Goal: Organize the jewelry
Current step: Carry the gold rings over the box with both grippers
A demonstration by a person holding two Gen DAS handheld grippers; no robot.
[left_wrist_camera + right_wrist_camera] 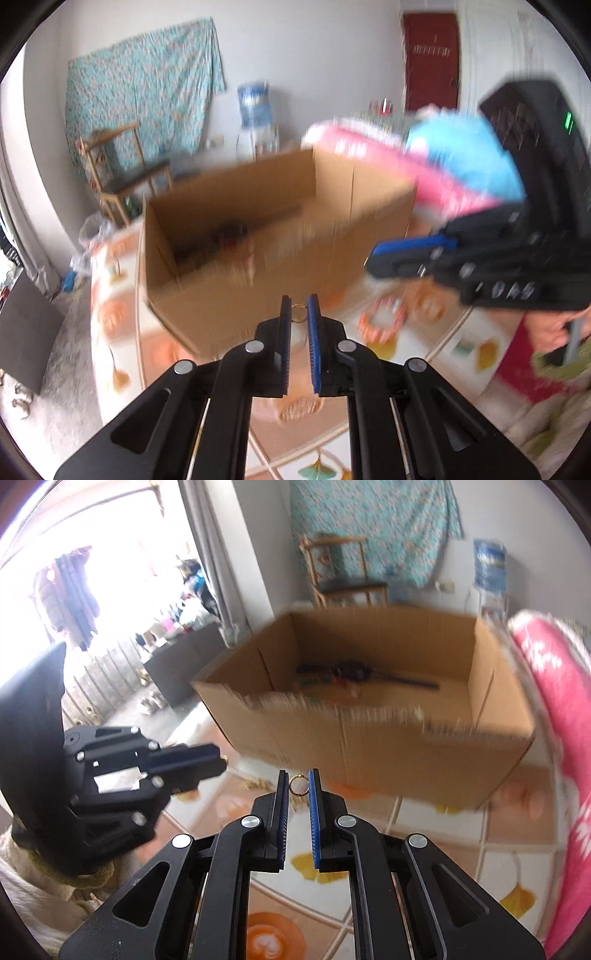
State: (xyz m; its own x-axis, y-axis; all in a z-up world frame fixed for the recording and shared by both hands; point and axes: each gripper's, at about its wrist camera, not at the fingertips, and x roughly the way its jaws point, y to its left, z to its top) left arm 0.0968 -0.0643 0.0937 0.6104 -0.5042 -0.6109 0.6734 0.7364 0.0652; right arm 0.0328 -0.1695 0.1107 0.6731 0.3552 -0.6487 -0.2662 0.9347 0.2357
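My left gripper (298, 308) is shut on a small gold ring (297, 313) held between its blue pads, above the table in front of an open cardboard box (258, 236). My right gripper (298, 785) is shut on another gold ring (297, 785), also in front of the box (369, 720). The box holds some dark and colourful items (343, 674). Each gripper shows in the other's view: the right one at the right (413, 251), the left one at the left (192, 762).
The table has a patterned orange and yellow leaf cloth (443, 853). A pink and blue bundle (424, 166) lies to the right of the box. A wooden chair (122, 173) and a water dispenser (255, 110) stand by the far wall.
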